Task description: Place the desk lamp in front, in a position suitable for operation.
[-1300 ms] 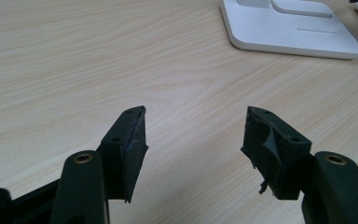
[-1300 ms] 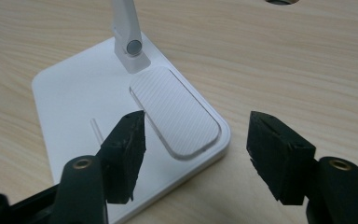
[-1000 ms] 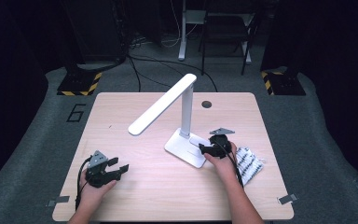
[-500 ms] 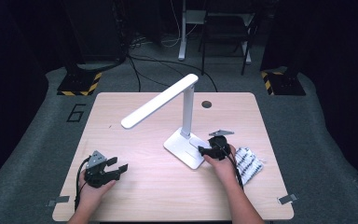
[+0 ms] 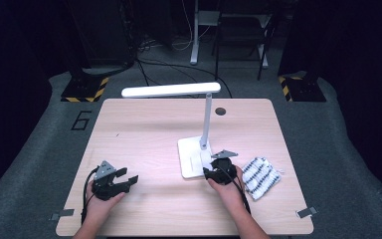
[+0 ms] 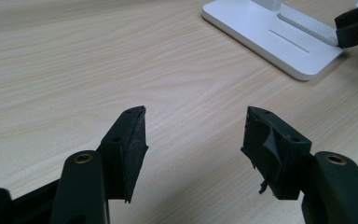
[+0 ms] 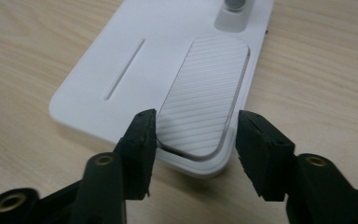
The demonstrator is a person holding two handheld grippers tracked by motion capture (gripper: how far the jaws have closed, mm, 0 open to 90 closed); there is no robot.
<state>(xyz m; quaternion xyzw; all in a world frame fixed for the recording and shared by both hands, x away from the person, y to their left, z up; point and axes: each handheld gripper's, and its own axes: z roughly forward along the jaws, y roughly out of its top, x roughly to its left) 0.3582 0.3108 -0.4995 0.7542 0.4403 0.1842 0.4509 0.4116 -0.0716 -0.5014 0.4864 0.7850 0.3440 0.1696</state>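
Dark room, grey floor mat, black stands and cables beyond the far edge. Pale wood worktop point(image 5: 144, 129) carries the rest.

White desk lamp point(image 5: 206, 122): flat base point(image 5: 191, 158) sits right of worktop centre, thin post upright, long lit head level and pointing toward 9 o'clock from the post top. Striped cloth point(image 5: 260, 176) lies at 3 o'clock from the base, apart from it.

Step in hand, as I judge it: working the ribbed panel point(image 7: 205, 100) at the near end of the base, likely a touch control. To do it well: come in low and square to the near edge, keep the jaws from hooking under the rim, press lightly so the light base does not skid or the post tip. Steady with the other hand if it slides.

Right gripper point(image 7: 193, 135) at the base's 5 o'clock corner: jaws have just been closing, now half spread, straddling the near end of the ribbed panel. Left pad appears to touch the panel's edge; right pad hangs clear. Nothing pinched.

Left gripper point(image 6: 193, 140) idle near the worktop's 7 o'clock corner, jaws spread wide, holding nothing, well apart from the lamp.
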